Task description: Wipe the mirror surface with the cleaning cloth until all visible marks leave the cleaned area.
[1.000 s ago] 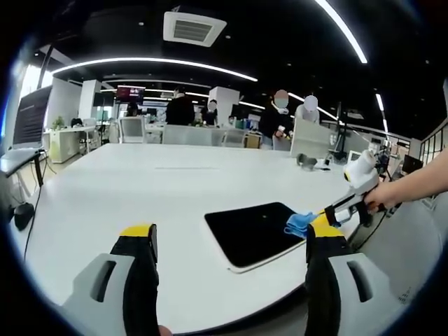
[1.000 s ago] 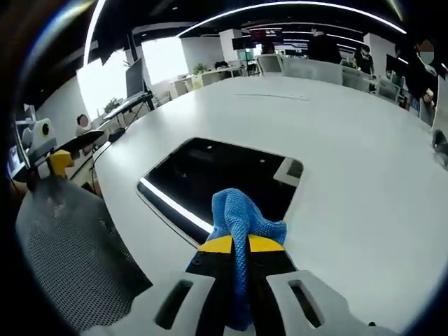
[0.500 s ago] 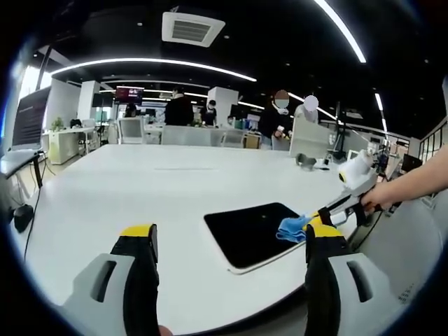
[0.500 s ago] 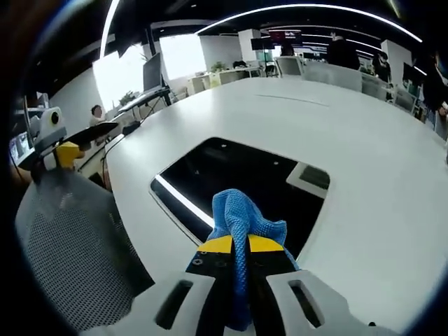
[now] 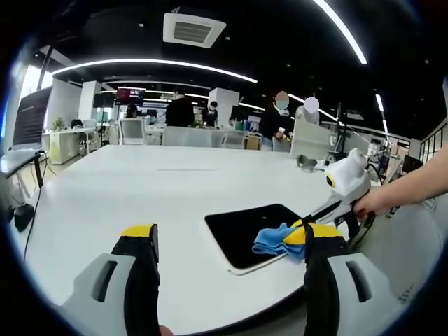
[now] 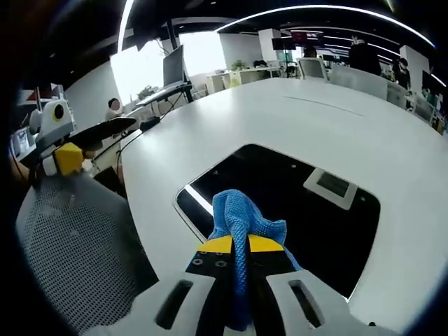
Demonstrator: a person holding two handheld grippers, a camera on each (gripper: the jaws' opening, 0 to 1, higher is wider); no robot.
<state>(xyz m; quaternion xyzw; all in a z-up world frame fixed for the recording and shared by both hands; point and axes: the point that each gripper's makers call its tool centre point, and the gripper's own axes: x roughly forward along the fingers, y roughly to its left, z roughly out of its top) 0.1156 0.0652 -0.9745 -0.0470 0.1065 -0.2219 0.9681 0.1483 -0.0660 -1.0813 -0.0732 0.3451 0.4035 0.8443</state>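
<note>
Left gripper view: the left tool [image 5: 227, 241] hangs over the near edge of the white tabletop [image 5: 140, 182], its jaws spread wide with nothing between them. Ahead and to its right lies the dark mirror [image 5: 245, 227]. The right tool [image 5: 302, 229] reaches in from the right, the blue cleaning cloth [image 5: 276, 240] at its tip over the mirror's near right corner.

Right gripper view: the right tool [image 6: 236, 245] is pressed together on the cleaning cloth [image 6: 241, 217], which bunches just beyond its tips, above the mirror [image 6: 294, 210] near its edge. To wipe well, I judge the cloth should be pressed flat and drawn in overlapping strokes across the glass, with the tool's hard tips kept off it. No marks are discernible from here.
</note>
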